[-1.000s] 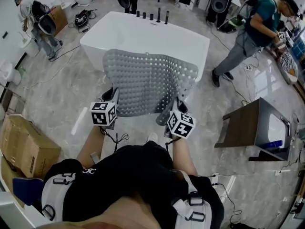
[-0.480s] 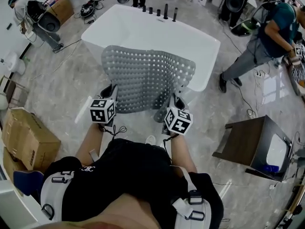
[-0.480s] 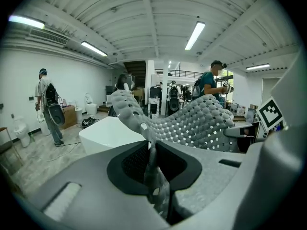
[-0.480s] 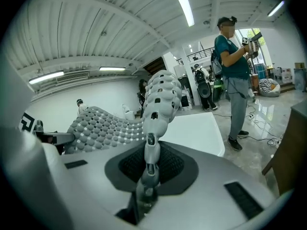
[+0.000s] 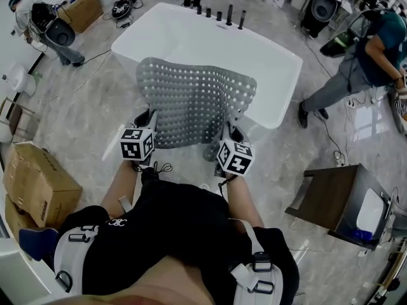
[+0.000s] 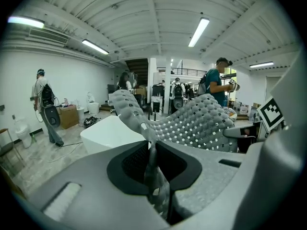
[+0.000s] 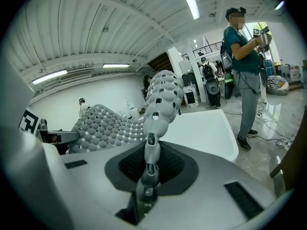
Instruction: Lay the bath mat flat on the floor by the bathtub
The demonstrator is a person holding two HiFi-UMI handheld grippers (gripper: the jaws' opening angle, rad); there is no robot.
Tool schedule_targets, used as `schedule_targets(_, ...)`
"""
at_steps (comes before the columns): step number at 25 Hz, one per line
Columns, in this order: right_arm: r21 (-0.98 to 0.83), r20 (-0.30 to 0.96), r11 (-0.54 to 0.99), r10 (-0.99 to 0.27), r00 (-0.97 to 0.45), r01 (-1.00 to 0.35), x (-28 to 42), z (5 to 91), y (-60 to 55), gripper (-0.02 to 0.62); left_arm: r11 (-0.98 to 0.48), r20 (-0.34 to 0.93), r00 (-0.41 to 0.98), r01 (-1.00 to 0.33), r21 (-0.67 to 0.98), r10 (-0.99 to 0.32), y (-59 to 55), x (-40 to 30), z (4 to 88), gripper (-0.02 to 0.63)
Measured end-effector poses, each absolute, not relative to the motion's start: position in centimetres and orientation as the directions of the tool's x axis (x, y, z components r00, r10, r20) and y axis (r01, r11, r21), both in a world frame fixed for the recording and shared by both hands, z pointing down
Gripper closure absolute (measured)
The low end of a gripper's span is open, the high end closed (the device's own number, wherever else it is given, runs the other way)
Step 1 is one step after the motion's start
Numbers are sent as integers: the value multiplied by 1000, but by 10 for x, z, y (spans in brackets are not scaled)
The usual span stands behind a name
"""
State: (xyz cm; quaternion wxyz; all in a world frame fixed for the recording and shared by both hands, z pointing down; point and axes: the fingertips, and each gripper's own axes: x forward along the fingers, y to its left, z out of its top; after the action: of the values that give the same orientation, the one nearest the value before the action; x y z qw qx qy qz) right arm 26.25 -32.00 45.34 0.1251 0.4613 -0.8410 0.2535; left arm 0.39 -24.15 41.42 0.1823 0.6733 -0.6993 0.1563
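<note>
A grey perforated bath mat hangs spread in the air between my two grippers, in front of the white bathtub. My left gripper is shut on the mat's near left edge, and the mat runs out from between its pads. My right gripper is shut on the near right edge; the mat rises from its jaws as a thin strip. The far part of the mat bulges over the tub's near rim. The tub also shows past the right gripper.
A cardboard box sits on the marble floor at left. A dark side table stands at right. A person stands beyond the tub's right end, another at far left. Cables lie on the floor near my feet.
The view has shifted slightly, so the tub and mat sit a little higher and more central. Both grippers keep their hold on the mat's near edge.
</note>
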Motion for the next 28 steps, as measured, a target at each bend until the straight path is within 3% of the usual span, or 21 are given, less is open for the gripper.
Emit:
schedule_targets(16, -317, 568, 294, -702, -429, -902, 138, 490, -353, 552, -82, 548, 120, -992, 93, -828, -311, -144, 457, 555)
schedule_targets(28, -297, 718, 99, -632, -290, -950, 83, 570, -329, 552, -196, 690, 260, -965, 172, -675, -334, -224, 546, 555)
